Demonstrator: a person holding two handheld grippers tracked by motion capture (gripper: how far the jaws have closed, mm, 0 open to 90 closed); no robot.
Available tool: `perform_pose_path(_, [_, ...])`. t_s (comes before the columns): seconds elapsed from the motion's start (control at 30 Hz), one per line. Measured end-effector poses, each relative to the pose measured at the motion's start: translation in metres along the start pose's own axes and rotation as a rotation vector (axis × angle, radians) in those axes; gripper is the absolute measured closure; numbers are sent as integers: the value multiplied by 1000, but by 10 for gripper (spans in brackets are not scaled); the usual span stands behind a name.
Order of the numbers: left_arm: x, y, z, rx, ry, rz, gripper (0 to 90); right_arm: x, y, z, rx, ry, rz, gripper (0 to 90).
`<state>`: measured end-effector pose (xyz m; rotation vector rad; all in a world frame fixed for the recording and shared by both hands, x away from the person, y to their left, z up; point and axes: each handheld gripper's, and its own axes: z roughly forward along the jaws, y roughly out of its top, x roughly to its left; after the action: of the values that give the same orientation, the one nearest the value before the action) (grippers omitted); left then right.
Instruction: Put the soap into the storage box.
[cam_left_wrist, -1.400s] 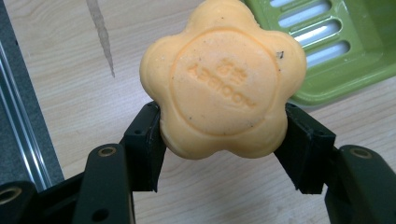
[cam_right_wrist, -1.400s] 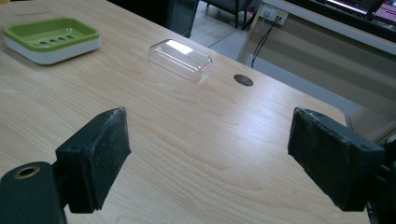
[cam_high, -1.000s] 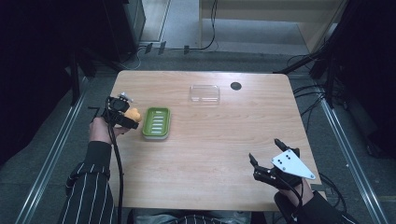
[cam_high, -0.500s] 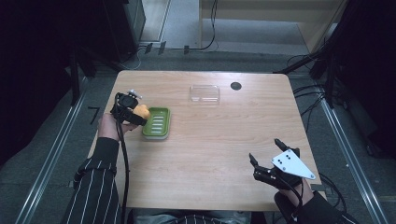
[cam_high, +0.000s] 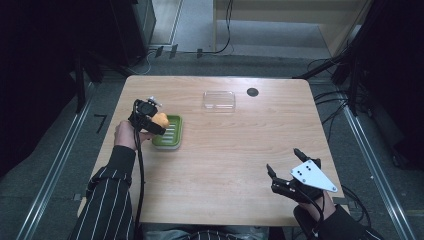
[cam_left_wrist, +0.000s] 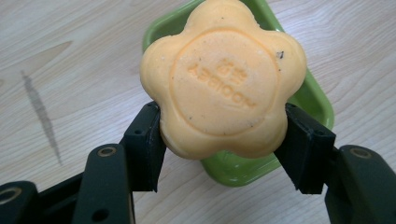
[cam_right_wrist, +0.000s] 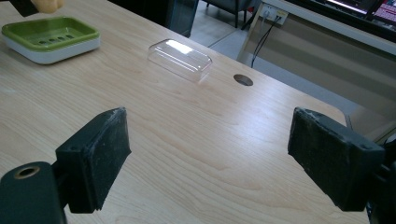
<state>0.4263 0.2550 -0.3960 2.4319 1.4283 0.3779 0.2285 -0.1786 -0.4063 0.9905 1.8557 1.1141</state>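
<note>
High view: overhead, facing forward and down on table (cam_high: 225, 150); left gripper view: close, straight down on soap (cam_left_wrist: 223, 79) above dish (cam_left_wrist: 313, 95); right gripper view: low, across table toward dish (cam_right_wrist: 49, 35), shared with both others.

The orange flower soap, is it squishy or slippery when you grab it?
Probably firm: the orange flower soap keeps its petal shape and stamped lettering while the left hand-held gripper pinches it from both sides. It looks dry and matte, so likely not very slippery now. Its rounded edges could still let it slide out if the squeeze loosens above the green soap dish.
</note>
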Motion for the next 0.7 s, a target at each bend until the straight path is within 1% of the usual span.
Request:
perform_pose_path(0.03, [0, 0, 1, 6, -1, 10, 398, 0, 0, 0, 0, 0, 0, 134])
perform_pose_path(0.1, [-1, 1, 2, 2, -14, 2, 398, 0, 0, 0, 0, 0, 1, 134])
perform_pose_path(0.3, [-4, 3, 6, 9, -7, 23, 397, -1, 0, 0, 0, 0, 2, 134])
perform_pose_path(0.4, [-6, 4, 9, 13, -16, 28, 397, 0, 0, 0, 0, 0, 3, 134])
perform_pose_path(0.43, [-7, 5, 11, 17, -14, 35, 397, 0, 0, 0, 0, 0, 3, 134])
perform_pose_path(0.47, [-8, 5, 12, 12, -14, 31, 397, 0, 0, 0, 0, 0, 4, 134])
perform_pose_path(0.53, [-8, 6, 14, 26, -14, 42, 397, 0, 0, 0, 0, -1, 2, 134])
perform_pose_path(0.7, [-11, 7, 18, 30, -5, 45, 397, -1, 0, 0, 0, 0, 2, 134])
